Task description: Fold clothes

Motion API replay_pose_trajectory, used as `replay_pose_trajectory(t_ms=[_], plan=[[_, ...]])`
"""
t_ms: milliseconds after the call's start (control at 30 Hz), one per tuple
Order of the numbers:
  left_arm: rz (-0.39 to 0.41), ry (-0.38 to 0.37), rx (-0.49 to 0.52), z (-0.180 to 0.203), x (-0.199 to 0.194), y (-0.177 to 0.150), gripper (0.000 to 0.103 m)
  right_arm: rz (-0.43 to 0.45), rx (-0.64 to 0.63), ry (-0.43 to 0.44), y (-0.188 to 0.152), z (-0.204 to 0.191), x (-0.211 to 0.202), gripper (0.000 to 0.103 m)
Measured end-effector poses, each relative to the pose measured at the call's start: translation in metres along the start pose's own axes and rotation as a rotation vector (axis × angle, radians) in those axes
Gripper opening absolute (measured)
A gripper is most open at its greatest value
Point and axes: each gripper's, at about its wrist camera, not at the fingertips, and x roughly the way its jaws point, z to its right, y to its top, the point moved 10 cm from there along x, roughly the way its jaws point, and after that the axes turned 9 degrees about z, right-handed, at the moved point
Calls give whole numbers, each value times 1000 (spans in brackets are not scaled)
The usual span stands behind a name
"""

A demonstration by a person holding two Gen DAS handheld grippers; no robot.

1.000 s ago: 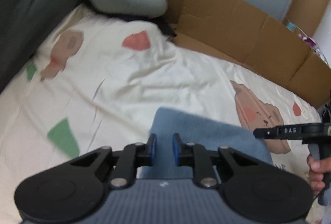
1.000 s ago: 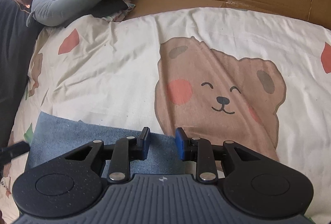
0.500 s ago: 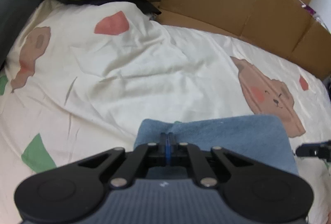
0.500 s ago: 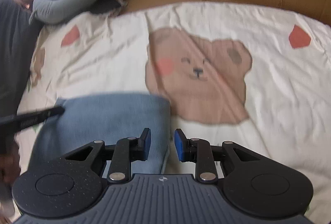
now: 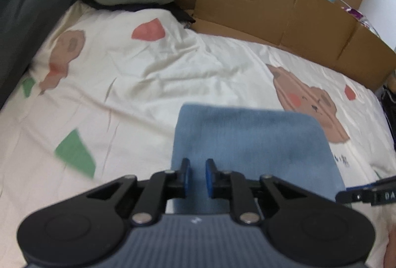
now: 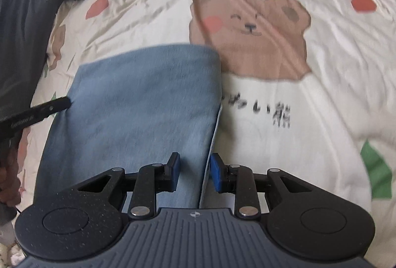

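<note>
garment: blue cloth (image 6: pixel 138 104), folded into a rough rectangle – soft, slightly fuzzy weave, paler underside edge showing along its right side
location: lower centre of both views, flat on the cream bear-print sheet (image 5: pixel 153 85)
left gripper (image 5: pixel 196 175): jaws have just been opening – narrow gap, nothing pinched, cloth below
right gripper (image 6: pixel 194 172): jaws spread, straddling the cloth's right edge, pads not pressing it

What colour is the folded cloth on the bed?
Light blue: the folded cloth is plain, with no pattern. The right wrist view shows it best.
</note>
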Motion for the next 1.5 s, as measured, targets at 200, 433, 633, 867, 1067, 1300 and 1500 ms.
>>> replay_pose_trajectory(t_ms=[200,433,633,867,1067,1300,1500], plan=[[-76,23,11,-8,-28,-35,38,-31,-10,1,-20,-5,-5,33],[-94,-5,-117,-22,-33,-54,47,-44,43,47,-22,0,5,48],[-123,-65,-156,-18,-32,-63,47,-34,122,116,-18,-1,17,51],[-123,-100,-229,-17,-30,-68,43,-22,132,162,-14,-2,17,28],[-122,-104,-222,-12,-29,-68,42,-25,136,153,-1,-7,1,17],[-108,-123,-290,0,-25,-71,42,-36,78,119,18,-9,-10,17],[-103,-166,-388,17,-16,-72,42,-24,0,96,47,0,-18,17]])
